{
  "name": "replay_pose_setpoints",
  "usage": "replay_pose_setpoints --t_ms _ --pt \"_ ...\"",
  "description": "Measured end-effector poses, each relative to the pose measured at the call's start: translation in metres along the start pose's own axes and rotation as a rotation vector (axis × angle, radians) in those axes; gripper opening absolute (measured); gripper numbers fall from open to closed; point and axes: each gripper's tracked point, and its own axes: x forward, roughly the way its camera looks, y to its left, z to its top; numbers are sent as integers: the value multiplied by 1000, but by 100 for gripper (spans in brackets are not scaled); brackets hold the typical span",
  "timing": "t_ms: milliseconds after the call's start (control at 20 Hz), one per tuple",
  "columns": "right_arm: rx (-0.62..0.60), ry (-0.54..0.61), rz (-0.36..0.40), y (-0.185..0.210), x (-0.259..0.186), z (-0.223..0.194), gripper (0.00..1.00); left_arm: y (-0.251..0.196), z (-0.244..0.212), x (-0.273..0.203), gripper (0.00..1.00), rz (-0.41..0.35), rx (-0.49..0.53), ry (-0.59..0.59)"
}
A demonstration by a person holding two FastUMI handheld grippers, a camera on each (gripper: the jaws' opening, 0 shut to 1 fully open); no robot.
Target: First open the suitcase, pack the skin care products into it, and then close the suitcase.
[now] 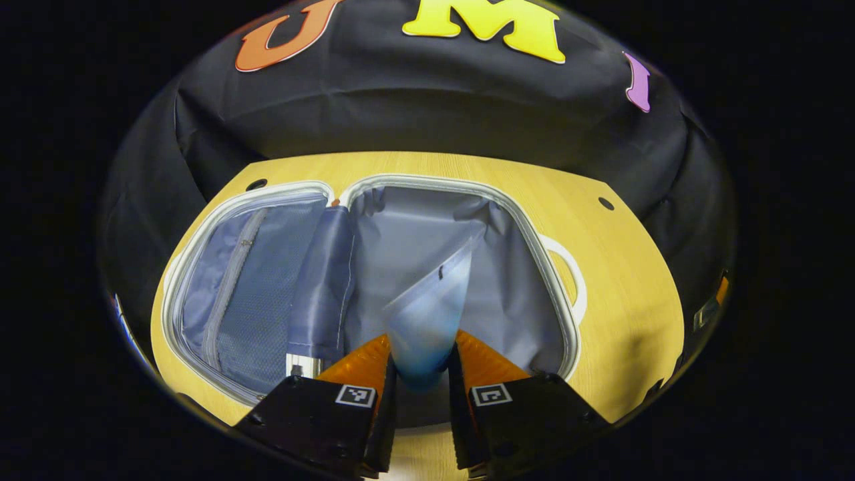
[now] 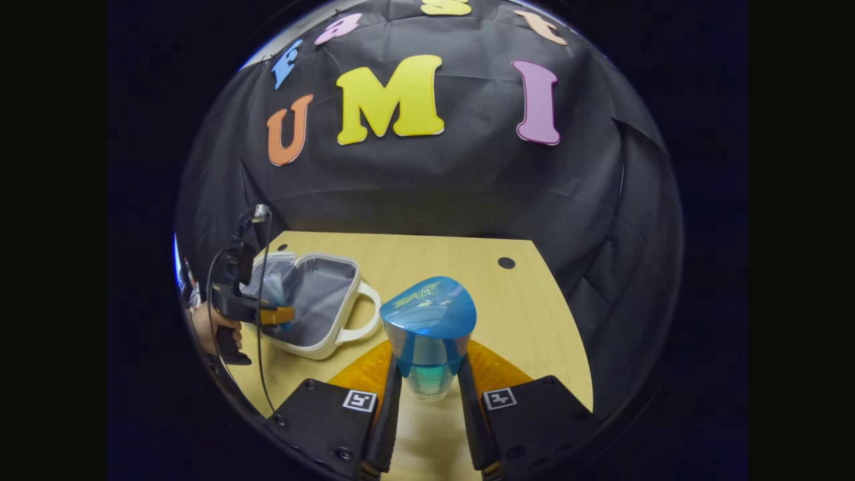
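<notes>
Blue tube (image 1: 427,314) between left tool (image 1: 422,374) fingers

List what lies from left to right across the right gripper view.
Hand → left gripper → suitcase → its handle → blue bottle held in the right gripper → table hole.

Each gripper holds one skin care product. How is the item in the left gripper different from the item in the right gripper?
The left gripper holds a pale blue tube, flat at its far end; the right gripper holds a blue bottle with a wide, rounded blue cap. The tube hangs over the open suitcase; the bottle is over the bare wooden table, to the right of the suitcase. Both are bluish, translucent and clamped between two fingers.
</notes>
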Motion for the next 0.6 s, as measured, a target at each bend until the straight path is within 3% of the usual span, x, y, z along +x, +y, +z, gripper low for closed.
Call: replay_pose_setpoints --t_ms 250,450,500,600 --pt "-2 16 12 9 -3 -2 41 10 -19 16 38 52 5 102" --pt "-11 19 12 8 2 -1 41 8 -12 26 38 56 96 135" --pt "-3 24 11 8 3 -1 41 8 -9 29 42 60 118 132" --pt "3 36 5 5 7 -4 41 7 -7 33 38 75 148 149"
